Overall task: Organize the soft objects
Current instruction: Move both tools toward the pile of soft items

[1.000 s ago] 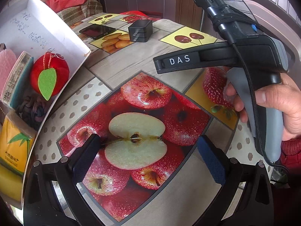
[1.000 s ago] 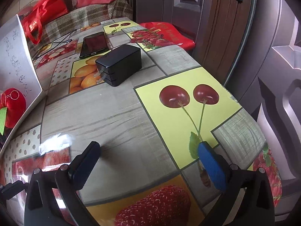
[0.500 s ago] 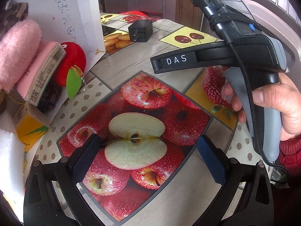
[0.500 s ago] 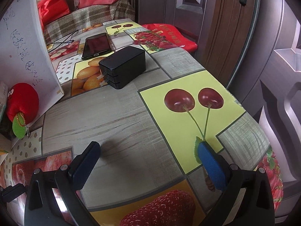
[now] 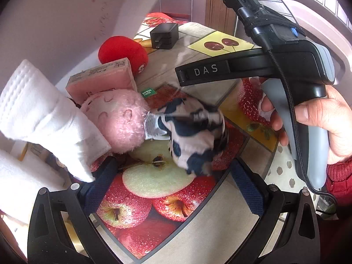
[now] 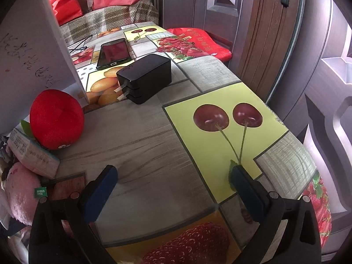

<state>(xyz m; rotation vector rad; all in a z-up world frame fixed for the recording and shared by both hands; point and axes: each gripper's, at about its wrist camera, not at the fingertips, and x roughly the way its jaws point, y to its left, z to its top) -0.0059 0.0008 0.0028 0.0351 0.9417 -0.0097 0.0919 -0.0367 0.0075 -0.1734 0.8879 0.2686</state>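
Observation:
Soft objects spill from a tipped white box [image 5: 55, 17] onto the fruit-print table [image 5: 198, 237]. In the left wrist view I see a white towel [image 5: 39, 118], a pink plush [image 5: 123, 118], a black-and-white cloth bundle in clear wrap [image 5: 195, 134], a pink packet [image 5: 103, 81] and a red plush apple [image 5: 123, 50]. My left gripper [image 5: 173, 180] is open and empty, just in front of the pile. My right gripper [image 6: 173, 187] is open and empty over the table; the red plush apple [image 6: 56, 118] and pink plush [image 6: 19, 191] lie to its left.
A black charger [image 6: 145, 77] and a phone [image 6: 114, 51] lie on the far table, with a red bag [image 6: 198, 41] beyond. The table's right edge [image 6: 292, 118] runs close to a wooden door [image 6: 253, 22]. The right gripper's handle and the hand holding it [image 5: 308, 110] fill the right of the left wrist view.
The white box has tipped over further and its soft objects have tumbled out onto the table in front of my left gripper. Both grippers stay open and have hardly moved.

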